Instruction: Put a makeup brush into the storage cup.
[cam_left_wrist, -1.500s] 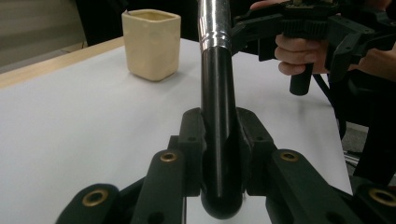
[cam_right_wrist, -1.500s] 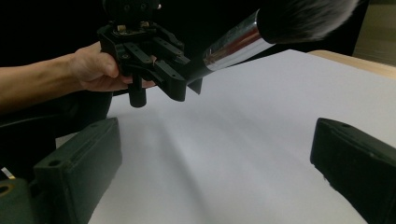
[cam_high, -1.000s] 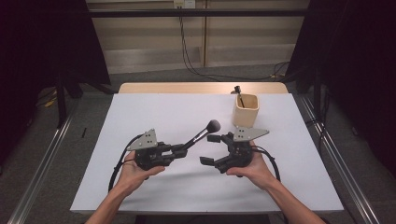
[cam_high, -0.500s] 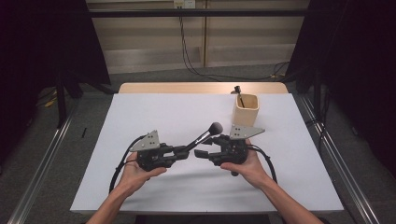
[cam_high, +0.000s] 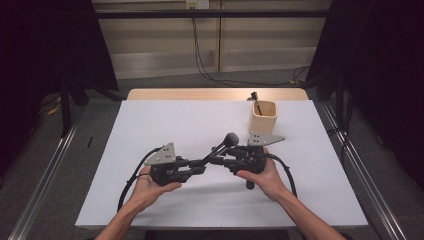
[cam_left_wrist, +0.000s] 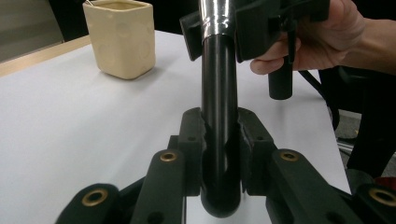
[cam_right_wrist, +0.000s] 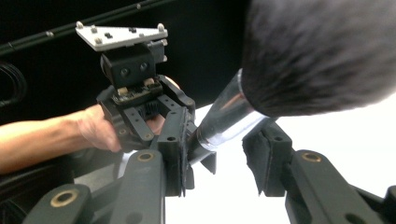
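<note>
Two grippers meet over the near middle of the white table (cam_high: 150, 130), one in each of the person's hands. The left gripper (cam_high: 197, 169) pinches the black handle end of one makeup brush (cam_high: 220, 148); in the left gripper view its pads are pressed against both sides of the glossy handle (cam_left_wrist: 219, 140), which rises straight away from the camera. The brush slants up and away to the right, its single dark bristle head (cam_high: 231, 138) held clear above the table. The right gripper (cam_high: 220, 161) has come in from the right around the brush's silver ferrule (cam_right_wrist: 229, 119). In the right gripper view one pad lies against the ferrule, while the other stands a little apart with white table showing in the gap. Its jaws have just been closing on the brush but are not yet pressed on both sides.

Farther off, toward the back right, stands one cream square cup (cam_high: 263, 116) with one thin dark stick upright in it, well apart from the grippers.

Compared with a second ago, the right gripper, then held apart from the brush with jaws spread wide, now sits up against it, and the two grippers nearly touch. The left gripper's grip and the cup are unchanged.
</note>
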